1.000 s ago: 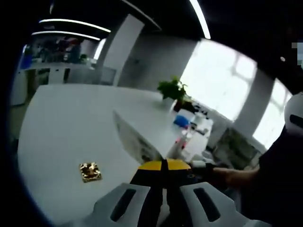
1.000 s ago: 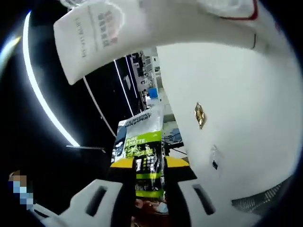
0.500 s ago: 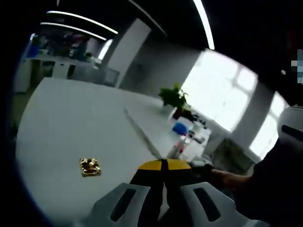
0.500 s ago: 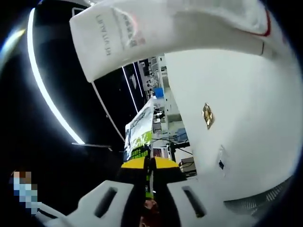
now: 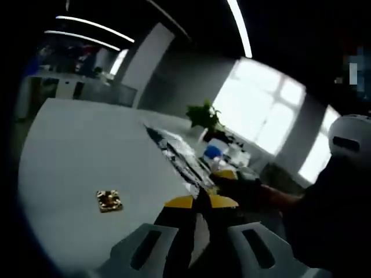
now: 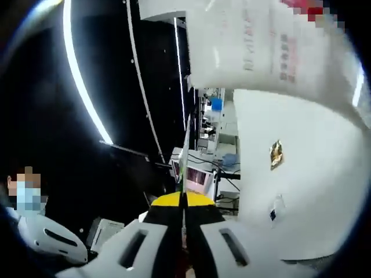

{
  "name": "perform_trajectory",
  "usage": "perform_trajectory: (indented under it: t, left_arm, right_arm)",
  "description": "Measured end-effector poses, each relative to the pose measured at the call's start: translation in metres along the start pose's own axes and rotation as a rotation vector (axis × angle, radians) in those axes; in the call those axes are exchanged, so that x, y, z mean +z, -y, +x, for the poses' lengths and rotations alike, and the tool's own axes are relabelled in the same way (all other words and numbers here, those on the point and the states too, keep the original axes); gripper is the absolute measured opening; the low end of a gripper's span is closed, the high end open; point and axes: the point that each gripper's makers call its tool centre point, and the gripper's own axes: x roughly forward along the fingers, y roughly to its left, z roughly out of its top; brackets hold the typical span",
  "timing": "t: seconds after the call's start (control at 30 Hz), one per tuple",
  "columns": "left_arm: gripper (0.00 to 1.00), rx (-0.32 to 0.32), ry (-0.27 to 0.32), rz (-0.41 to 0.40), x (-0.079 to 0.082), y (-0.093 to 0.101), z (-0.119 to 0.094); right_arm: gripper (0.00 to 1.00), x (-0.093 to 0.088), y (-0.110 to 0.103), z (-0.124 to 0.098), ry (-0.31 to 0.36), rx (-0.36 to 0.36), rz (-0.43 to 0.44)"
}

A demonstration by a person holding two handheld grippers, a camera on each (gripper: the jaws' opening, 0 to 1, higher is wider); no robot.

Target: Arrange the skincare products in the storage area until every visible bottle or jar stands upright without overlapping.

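The table [image 5: 75, 145] has a smooth, matt white top. The small square item [image 5: 109, 200] lying on it looks like shiny gold foil, crinkled and glinting. The flat sachet [image 5: 177, 156] between the left gripper's [image 5: 200, 202] jaws looks like glossy printed film with bright reflections. The white pouch [image 6: 272, 49] looks like smooth plastic with a soft sheen. Both grippers' jaws look like matt grey plastic with yellow tips.

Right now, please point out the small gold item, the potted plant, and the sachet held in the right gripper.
gold item [image 5: 109, 200], left gripper view, its centre
potted plant [image 5: 203, 114], left gripper view, leaves
sachet [image 6: 185, 152], right gripper view, thin edge
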Motion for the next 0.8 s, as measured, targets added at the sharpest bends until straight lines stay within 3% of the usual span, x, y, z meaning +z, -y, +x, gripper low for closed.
perform_trajectory:
  t: [0.07, 0.13, 0.27, 0.57, 0.8]
  left_arm:
    - [0.13, -0.027, -0.008, 0.001, -0.004, 0.004, 0.002]
    - [0.21, -0.069, 0.020, -0.018, -0.002, 0.010, 0.004]
    - [0.26, -0.113, 0.053, -0.069, 0.002, 0.013, 0.006]
    - [0.30, -0.132, 0.094, -0.142, 0.015, 0.005, 0.014]
    - [0.26, -0.160, 0.094, -0.169, 0.017, 0.003, 0.022]
  right_arm:
    - [0.01, 0.001, -0.007, -0.001, -0.025, 0.022, -0.040]
    - [0.01, 0.002, -0.011, -0.004, -0.052, 0.030, -0.078]
    - [0.01, 0.002, -0.016, -0.012, -0.094, 0.039, -0.116]
    - [0.00, -0.015, -0.023, -0.021, -0.162, 0.047, -0.162]
    - [0.00, -0.019, -0.028, -0.028, -0.206, 0.063, -0.195]
